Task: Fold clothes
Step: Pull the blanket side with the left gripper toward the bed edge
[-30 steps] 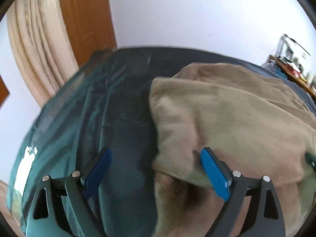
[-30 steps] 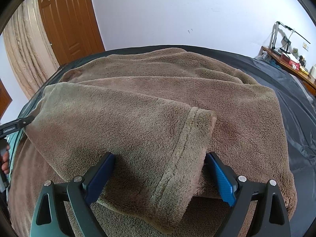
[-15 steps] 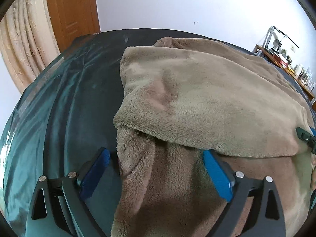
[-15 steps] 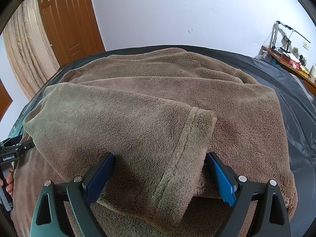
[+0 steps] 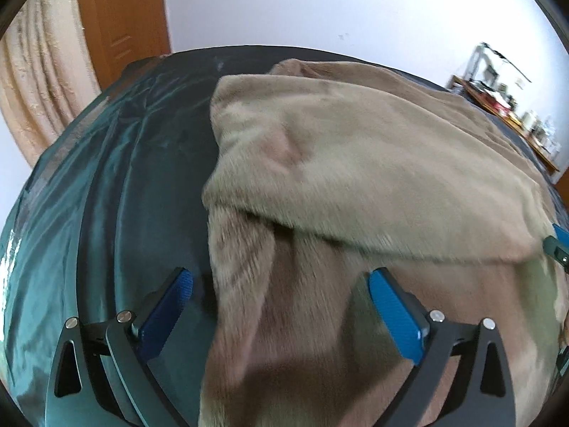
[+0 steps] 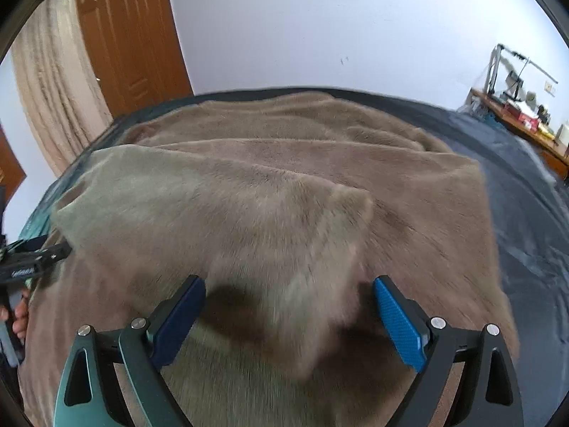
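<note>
Bright daylight in both pics. Fuzzy brown robe (image 6: 284, 213) looks smeared w/ blur. Edges bend round, corners black. Shiny glare on green sheet (image 5: 10, 252) at left, dark shadow low middle

Far ahead of the tongs — brown door (image 6: 128, 35), beige curtain (image 6: 53, 82) at left; cluttered desk (image 6: 519, 114) far right.

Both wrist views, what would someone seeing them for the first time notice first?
A big brown fleece garment spread over a dark green sheet, with a sleeve folded across its middle. Next, the blue-padded claws low in each view: the left claw, its jaws opening, straddles the garment's left edge, and the right claw stands wide around the sleeve's cuff end without pinching it. Behind are a wooden door and a curtain.
</note>
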